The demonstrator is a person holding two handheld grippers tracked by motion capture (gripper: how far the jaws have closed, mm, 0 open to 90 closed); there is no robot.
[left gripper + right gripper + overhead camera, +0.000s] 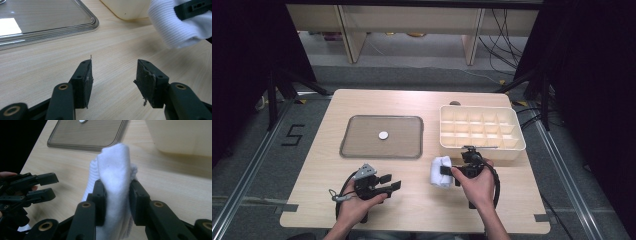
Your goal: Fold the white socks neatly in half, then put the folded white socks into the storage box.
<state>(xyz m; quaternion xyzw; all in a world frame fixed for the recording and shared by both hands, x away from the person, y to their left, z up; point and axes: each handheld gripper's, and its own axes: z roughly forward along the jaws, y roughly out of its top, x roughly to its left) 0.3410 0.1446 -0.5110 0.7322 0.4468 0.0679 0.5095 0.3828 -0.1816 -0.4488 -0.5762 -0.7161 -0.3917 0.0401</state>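
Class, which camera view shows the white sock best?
The right gripper view: the white sock is close up, pinched between the jaws. The left gripper view shows part of it at the corner; the high view shows it small.

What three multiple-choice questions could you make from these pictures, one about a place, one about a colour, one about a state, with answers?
1. Where does the clear tray lie?
A. Left of the compartment box
B. Inside that box
C. Under the left gripper

2. What colour is the rolled cloth?
A. Black
B. White
C. Green

3. How do the right gripper's jaws stand?
A. Wide open over bare wood
C. Shut on the cloth
B. Shut on the tray's rim

Answers: 1 A, the high view shows the tray left of the box on the table. 2 B, it shows white in all three views. 3 C, the right gripper view shows both pads pressing the cloth.
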